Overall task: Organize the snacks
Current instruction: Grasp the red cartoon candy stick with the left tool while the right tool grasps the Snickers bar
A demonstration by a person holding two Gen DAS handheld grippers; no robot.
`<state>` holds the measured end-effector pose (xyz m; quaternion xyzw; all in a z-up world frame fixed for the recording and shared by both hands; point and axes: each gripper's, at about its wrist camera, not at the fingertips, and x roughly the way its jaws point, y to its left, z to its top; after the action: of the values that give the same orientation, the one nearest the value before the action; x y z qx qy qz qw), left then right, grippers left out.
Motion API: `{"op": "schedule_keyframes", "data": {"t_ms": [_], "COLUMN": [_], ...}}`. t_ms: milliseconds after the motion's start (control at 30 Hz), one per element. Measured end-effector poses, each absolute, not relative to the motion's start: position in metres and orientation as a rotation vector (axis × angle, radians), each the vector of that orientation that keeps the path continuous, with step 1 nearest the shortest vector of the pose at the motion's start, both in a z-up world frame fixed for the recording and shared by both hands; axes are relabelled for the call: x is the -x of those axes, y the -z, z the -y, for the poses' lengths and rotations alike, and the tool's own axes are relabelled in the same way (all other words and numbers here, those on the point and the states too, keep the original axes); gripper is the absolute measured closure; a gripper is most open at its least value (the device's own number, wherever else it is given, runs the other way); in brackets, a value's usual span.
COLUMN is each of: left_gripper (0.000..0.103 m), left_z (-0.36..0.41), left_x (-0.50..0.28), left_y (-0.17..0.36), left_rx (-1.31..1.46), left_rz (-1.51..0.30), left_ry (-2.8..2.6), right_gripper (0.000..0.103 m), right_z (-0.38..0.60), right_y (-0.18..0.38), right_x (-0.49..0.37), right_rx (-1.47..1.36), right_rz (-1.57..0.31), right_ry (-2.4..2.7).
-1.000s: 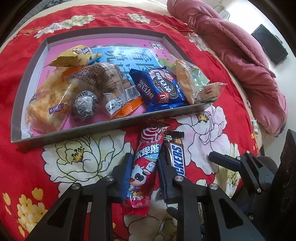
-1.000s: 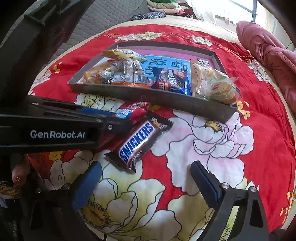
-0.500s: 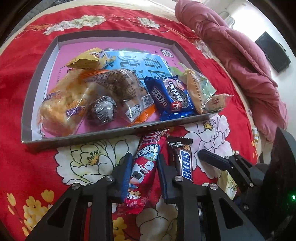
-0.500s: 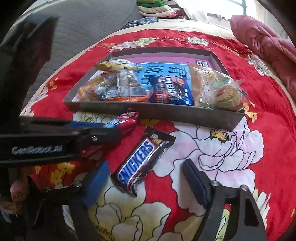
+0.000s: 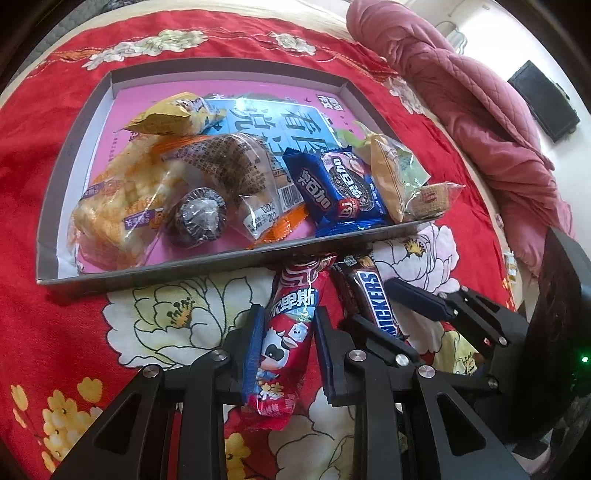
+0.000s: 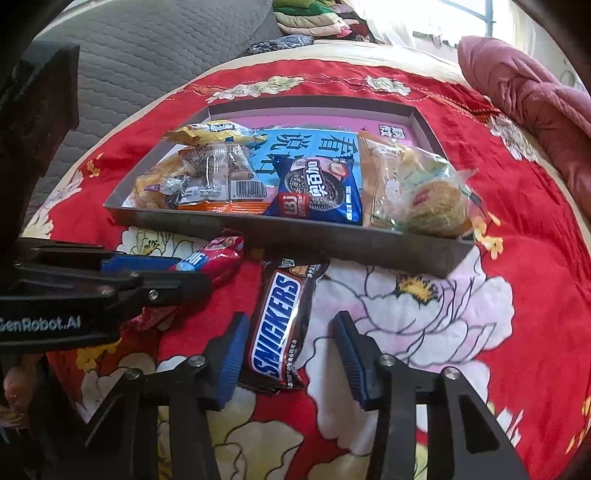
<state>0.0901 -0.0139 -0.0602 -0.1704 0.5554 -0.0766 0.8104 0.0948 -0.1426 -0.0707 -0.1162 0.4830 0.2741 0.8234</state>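
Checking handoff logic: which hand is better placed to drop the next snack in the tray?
Left. The left gripper is already shut on the red candy pack, near the tray. The right gripper has just been closing around the Snickers bar, one pad still apart.

Left tool [image 5: 286, 350] clamped shut, right tool [image 6: 291, 354] angled down, jaws just been closing, still apart

Bedspread [image 5: 55, 221]: red, floral, underneath.
Quilt [image 5: 480, 110]: pink, far right.
Folded cloths [image 6: 314, 18]: far, stacked.
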Motion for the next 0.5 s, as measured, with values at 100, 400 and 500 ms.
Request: {"op": "schedule_keyframes", "data": {"t_ms": [100,400,500], "left_gripper": [0.075,0.078,0.078], "left_z": [0.017,0.027,0.025], "left_x": [-0.091,-0.088,-0.086], "left_y": [0.061,0.065,0.064], "left_rx": [0.354,0.336,0.356], "left_rz": [-1.189,-1.184,-1.172], "left_ry": [0.166,0.176,0.185], "right_gripper": [0.061,0.071,0.071], "right_z": [0.138,0.144,0.148], "right_y": [0.074,0.073,0.069], "right_x": [-0.099,-0.106,-0.106], "right_rx": [0.269,0.219,0.185], "right_rz": [-1.017,-1.031,-1.034], "right_ry": [-0.599,-0.640,-0.655]}}
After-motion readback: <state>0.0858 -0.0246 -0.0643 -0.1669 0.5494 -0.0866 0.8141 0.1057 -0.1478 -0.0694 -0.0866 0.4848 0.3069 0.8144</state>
